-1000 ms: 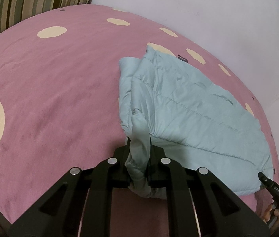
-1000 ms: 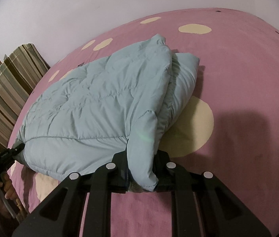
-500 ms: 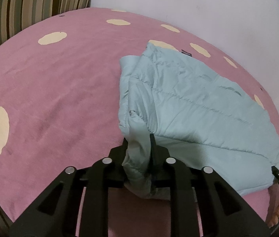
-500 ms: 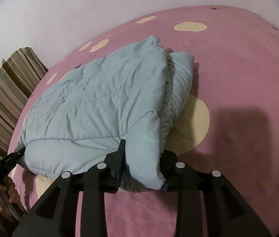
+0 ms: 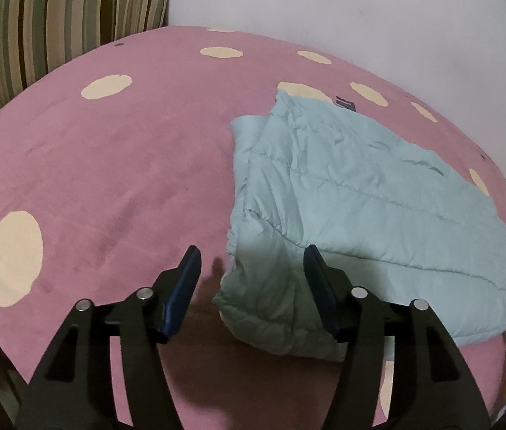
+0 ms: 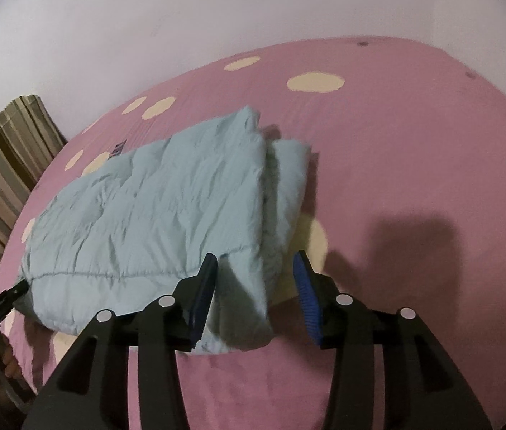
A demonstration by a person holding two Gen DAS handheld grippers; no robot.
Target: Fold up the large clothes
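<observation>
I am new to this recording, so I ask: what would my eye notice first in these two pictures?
First, the pale blue padded jacket, folded and lying on the pink bedcover with cream dots. Next, the left gripper and the right gripper, each with jaws opening around a near corner of the jacket, pads not pressing it. Striped fabric stands behind the bed.

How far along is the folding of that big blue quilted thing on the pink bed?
Done: the pale blue padded jacket already lies doubled over in layers on the pink spotted bedcover. In hand: nothing is gripped; the left gripper and right gripper are opening, each with a corner between loose jaws. Left: perhaps another fold to make it smaller.
</observation>
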